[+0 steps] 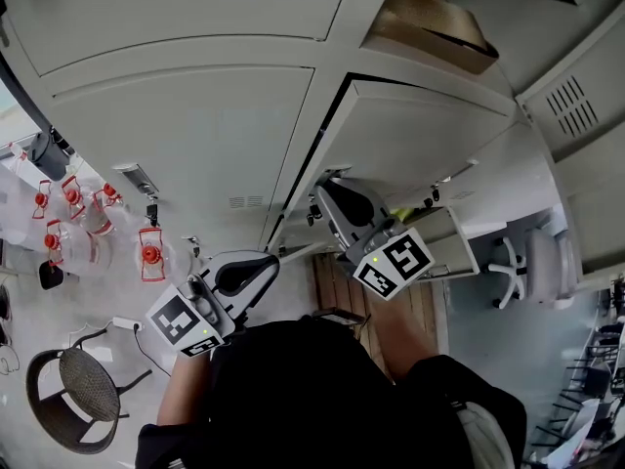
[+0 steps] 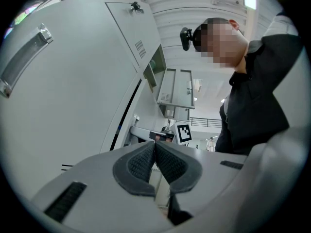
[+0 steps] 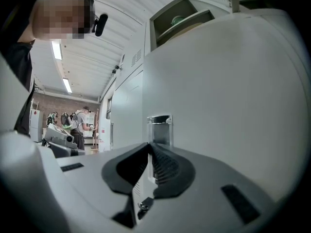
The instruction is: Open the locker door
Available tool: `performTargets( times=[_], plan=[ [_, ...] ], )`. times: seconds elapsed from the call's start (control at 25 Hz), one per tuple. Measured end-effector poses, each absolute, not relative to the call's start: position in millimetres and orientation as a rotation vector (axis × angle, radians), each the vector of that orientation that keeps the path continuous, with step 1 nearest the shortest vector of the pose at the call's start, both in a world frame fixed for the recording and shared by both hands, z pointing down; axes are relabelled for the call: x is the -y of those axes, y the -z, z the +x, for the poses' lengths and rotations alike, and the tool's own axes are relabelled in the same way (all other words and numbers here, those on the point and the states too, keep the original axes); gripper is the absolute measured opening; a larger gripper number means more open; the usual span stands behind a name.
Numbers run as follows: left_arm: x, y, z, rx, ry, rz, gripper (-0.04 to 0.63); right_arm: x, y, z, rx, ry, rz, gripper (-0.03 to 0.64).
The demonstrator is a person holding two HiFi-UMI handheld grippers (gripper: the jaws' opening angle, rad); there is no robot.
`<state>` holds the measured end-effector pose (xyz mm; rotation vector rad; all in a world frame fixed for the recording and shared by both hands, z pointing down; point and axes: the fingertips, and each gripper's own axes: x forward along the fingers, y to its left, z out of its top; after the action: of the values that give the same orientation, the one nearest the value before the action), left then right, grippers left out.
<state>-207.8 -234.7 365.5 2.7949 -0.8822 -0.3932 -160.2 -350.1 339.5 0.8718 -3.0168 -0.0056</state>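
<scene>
A grey locker door [image 1: 420,135] stands slightly ajar, with a dark gap down its left edge. My right gripper [image 1: 324,193] has its tip at that edge, low on the door. In the right gripper view its jaws [image 3: 148,145] are shut, the pads meeting at the tip just below the door's metal handle [image 3: 159,126]; a small lock [image 3: 143,205] shows under them. My left gripper [image 1: 269,262] hangs lower left, clear of the lockers, and is shut [image 2: 155,144] on nothing. The closed neighbouring door [image 2: 73,91] fills its left side.
Several clear jugs with red caps [image 1: 146,252] stand on the floor at left, beside a wicker chair [image 1: 83,389]. An open upper locker holds cardboard [image 1: 439,22]. An office chair [image 1: 542,262] is at right. A person [image 3: 82,120] stands far off.
</scene>
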Motion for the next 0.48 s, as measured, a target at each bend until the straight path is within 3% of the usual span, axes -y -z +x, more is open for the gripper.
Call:
performTargets(
  times=[0.48],
  plan=[
    [226,-361,-200,0.956,0.336,2.817,0.017,330,-339,-151,3.072,0.003,0.764,0.035]
  ],
)
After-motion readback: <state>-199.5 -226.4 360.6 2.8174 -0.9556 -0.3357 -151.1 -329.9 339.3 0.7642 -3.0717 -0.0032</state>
